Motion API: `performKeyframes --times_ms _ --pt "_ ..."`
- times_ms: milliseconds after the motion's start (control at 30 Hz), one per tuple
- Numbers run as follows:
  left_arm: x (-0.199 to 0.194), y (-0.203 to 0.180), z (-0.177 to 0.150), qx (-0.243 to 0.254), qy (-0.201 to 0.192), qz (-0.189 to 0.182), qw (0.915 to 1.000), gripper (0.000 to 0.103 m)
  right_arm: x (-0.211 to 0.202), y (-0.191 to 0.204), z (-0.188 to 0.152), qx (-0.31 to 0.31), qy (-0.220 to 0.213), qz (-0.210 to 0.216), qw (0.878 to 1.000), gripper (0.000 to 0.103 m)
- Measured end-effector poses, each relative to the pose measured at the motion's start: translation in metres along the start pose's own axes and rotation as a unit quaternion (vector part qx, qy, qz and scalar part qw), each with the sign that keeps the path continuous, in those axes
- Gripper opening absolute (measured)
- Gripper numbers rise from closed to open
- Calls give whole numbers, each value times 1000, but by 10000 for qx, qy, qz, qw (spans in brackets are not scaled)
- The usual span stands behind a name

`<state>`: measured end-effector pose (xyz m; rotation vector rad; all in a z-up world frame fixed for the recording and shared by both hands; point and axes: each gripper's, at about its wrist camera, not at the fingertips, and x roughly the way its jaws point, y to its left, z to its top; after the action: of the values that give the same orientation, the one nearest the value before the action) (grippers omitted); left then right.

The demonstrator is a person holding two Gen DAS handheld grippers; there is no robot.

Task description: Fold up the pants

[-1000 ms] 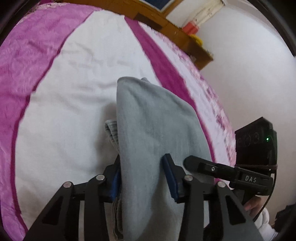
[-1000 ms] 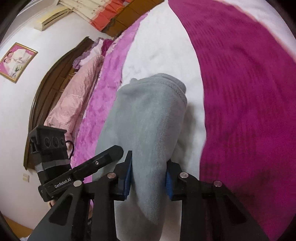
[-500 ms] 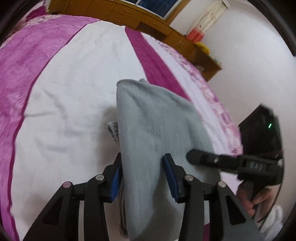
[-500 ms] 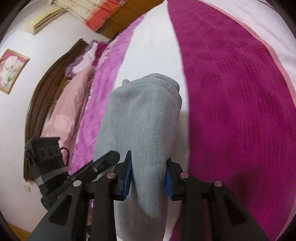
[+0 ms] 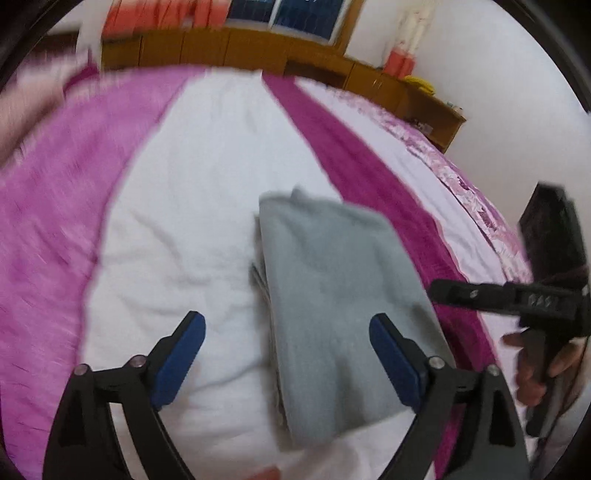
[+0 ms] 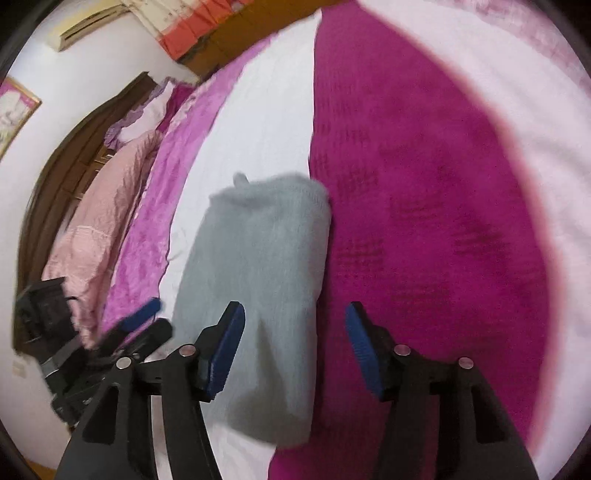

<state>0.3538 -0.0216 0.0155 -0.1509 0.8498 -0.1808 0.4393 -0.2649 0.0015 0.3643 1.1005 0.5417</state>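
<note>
So both my grippers are letting go at once here. My left gripper has its jaws opening, spread really wide, blue pads clear of the cloth on both sides. My right gripper is opening too, less wide, and its pads aren't pressing anything either. The soft grey fleece pants, folded into one thick oblong bundle, lie on the bed between and ahead of the jaws, mostly on the white middle stripe of the bedspread with one long edge against the dark magenta stripe.

What each camera gets that the other doesn't: the left wrist view shows a long wooden cabinet past the bed, a dark window above it, and the other gripper off to the right with a hand wrapped around its handle. The right wrist view shows a crumpled pink quilt, a dark wooden headboard, a framed picture and a wall air conditioner.

Count: one pair of pants, two grippers, four blue pads.

Writing: there's white lettering on the other gripper's black body in the left view, too blurred to read.
</note>
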Motion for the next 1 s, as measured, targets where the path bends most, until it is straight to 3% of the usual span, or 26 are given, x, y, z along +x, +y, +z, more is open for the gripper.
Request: performKeyframes --times_ms 100,233,300,400,700,1000 --pt "-31 -20 -3 436 -440 155 9980 102 -37 23 -12 -392 -617 -60 9973 60" --pt "-59 -36 -13 715 -793 143 9942 103 -72 46 -39 -820 -1450 385 9853 76" --pt "-68 -38 -22 824 -959 213 9918 103 -79 57 -56 -1046 -1759 291 9784 79" --pt "-67 -38 -33 849 -943 169 9918 103 -77 63 -83 -1435 -2059 -202 9678 79" --pt "-24 -23 -79 710 -618 -78 9955 103 -35 44 -127 -1902 -1958 -918 9576 79" --pt "-16 -33 -99 1036 -881 -77 9907 103 -17 42 -146 -2216 -1966 -1157 9481 79"
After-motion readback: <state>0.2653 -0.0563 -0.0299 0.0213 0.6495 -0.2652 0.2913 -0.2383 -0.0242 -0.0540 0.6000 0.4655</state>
